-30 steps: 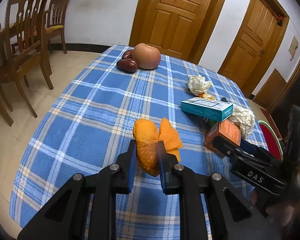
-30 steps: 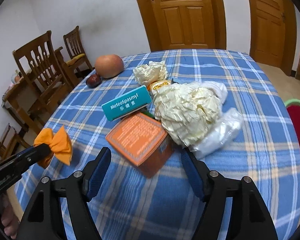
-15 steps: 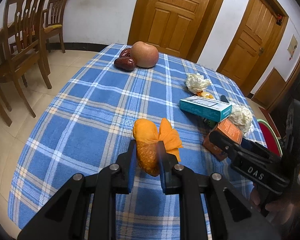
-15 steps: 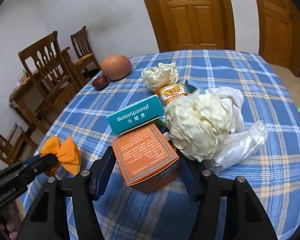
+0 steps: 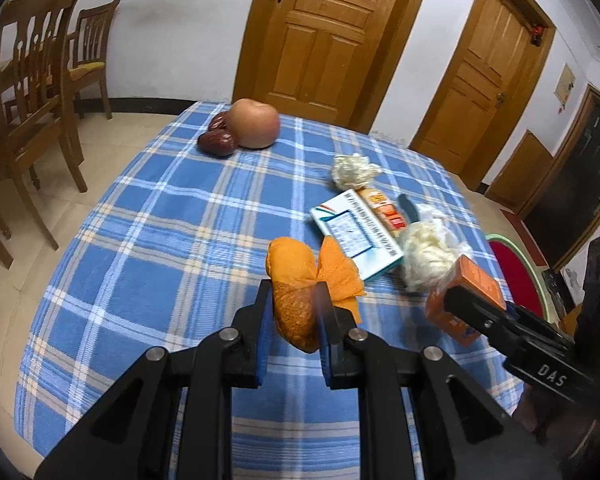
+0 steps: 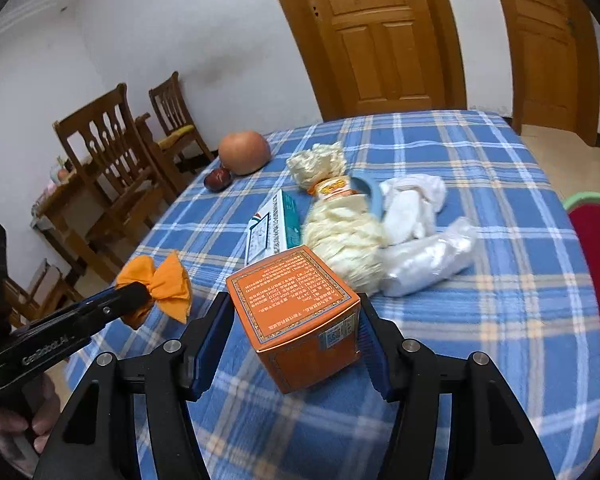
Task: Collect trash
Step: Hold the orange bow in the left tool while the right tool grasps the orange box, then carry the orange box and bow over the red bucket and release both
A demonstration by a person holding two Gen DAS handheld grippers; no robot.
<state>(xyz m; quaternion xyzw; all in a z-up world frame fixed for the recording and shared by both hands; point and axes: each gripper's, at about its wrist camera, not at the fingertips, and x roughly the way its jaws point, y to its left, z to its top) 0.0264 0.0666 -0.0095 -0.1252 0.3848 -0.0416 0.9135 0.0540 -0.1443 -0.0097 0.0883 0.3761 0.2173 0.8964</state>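
Left claw [image 5: 294,312] pinches orange paper [image 5: 296,280]; only right view shows right claw [image 6: 296,334] clamping orange box [image 6: 296,308]

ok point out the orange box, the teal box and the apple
orange box [image 6: 288,280], right wrist view, printed top face
teal box [image 5: 356,236], left wrist view, white label panel
apple [image 5: 253,123], left wrist view, middle of its front

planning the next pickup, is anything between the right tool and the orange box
Nothing visible: the right tool already has the orange box between its pads, gripped and tilted above the tablecloth.
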